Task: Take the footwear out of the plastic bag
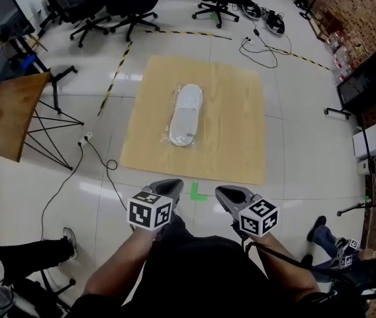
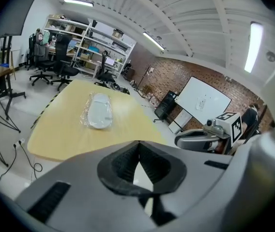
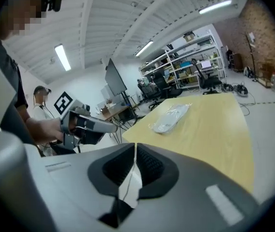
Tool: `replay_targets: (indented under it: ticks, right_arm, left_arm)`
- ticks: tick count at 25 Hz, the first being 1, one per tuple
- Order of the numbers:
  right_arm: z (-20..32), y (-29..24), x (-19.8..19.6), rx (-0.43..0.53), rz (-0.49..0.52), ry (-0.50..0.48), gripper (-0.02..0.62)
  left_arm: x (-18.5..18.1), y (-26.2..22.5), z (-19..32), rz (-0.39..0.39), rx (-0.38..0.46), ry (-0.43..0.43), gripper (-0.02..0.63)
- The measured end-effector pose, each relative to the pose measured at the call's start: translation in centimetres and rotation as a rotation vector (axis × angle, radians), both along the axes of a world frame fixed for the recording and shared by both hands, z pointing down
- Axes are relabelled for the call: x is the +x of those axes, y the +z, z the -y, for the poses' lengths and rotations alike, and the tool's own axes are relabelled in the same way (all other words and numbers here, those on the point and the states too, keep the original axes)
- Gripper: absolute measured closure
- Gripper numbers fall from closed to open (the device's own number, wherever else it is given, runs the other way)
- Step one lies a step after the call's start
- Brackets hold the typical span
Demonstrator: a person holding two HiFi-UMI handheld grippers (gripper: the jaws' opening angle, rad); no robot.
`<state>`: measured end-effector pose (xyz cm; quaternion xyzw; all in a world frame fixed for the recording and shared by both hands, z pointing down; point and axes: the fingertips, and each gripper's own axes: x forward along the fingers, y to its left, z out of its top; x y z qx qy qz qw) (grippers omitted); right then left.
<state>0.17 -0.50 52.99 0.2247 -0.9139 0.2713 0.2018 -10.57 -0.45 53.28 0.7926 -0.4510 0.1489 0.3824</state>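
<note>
I see a tan mat (image 1: 241,151) on the pale floor (image 1: 307,124). The white footwear (image 1: 187,114) lies in its plastic bag (image 1: 175,98) near the middle of the mat. Office chairs (image 1: 132,5) stand behind, a wooden table (image 1: 9,114) at left. Both grippers hover low before the mat's near edge, well apart from the bag. The left gripper (image 1: 169,188) is pressed together and empty. The right gripper (image 1: 228,195) is barely parted, with nothing in it.
</note>
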Motion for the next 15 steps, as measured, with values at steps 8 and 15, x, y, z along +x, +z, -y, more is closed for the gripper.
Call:
replay_targets:
  ticks: [8,15]
  right_arm:
    - [11.2,6.6,-7.0,0.015,-0.221,-0.035,0.481]
    - [15.3,12.5,-9.6,-0.006,-0.374,-0.123,0.420]
  left_arm:
    - [-4.7,2.3,4.9,0.027,-0.037,0.078,0.600]
    - [-8.0,3.4,5.2,0.045,-0.070,-0.027,0.600]
